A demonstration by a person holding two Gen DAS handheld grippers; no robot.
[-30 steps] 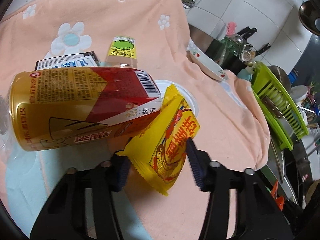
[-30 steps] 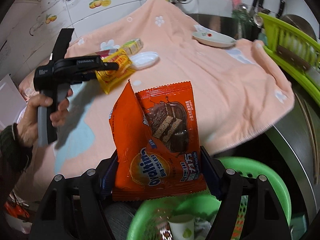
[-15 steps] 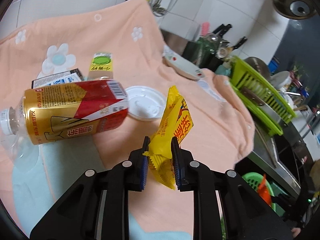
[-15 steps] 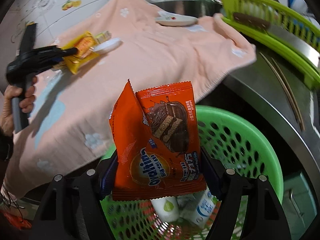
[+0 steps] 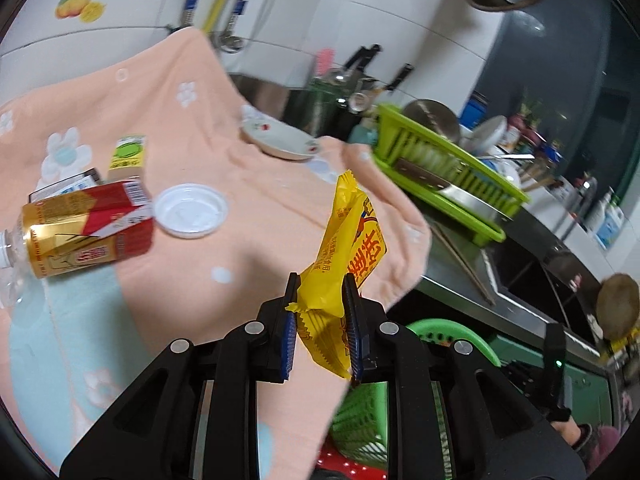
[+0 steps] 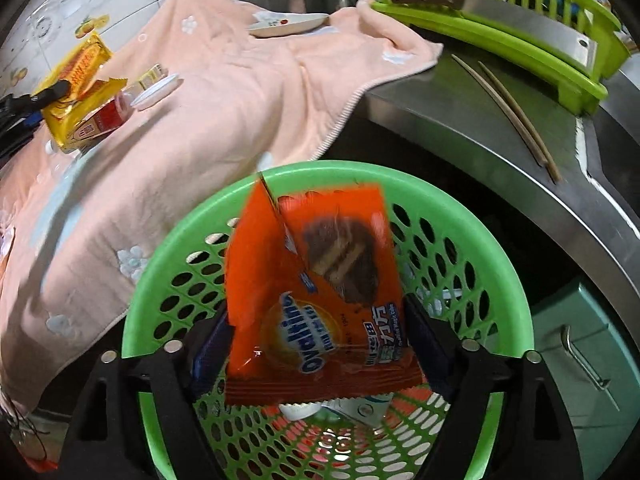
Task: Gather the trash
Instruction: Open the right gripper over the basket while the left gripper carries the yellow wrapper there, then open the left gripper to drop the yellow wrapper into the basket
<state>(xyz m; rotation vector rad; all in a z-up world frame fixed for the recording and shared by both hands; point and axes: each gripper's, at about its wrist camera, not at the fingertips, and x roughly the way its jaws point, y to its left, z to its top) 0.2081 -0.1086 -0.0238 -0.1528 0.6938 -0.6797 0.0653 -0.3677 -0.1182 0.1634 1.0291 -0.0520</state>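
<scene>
The left gripper [image 5: 322,330] clamps a crinkly yellow foil wrapper [image 5: 344,248], lifted clear of the soft peach towel [image 5: 240,208]. On the towel's left lie a glossy gold-and-red bottle [image 5: 86,226], its cap end cut off by the frame, and a round white plastic lid [image 5: 191,211]. The right gripper [image 6: 320,350] points steeply down over the perforated green plastic basket [image 6: 460,240]; its jaws have just been opening, and the blurred orange Ovaltine wrapper [image 6: 316,292] sits between them, seemingly loose. White packs beneath it are half hidden
</scene>
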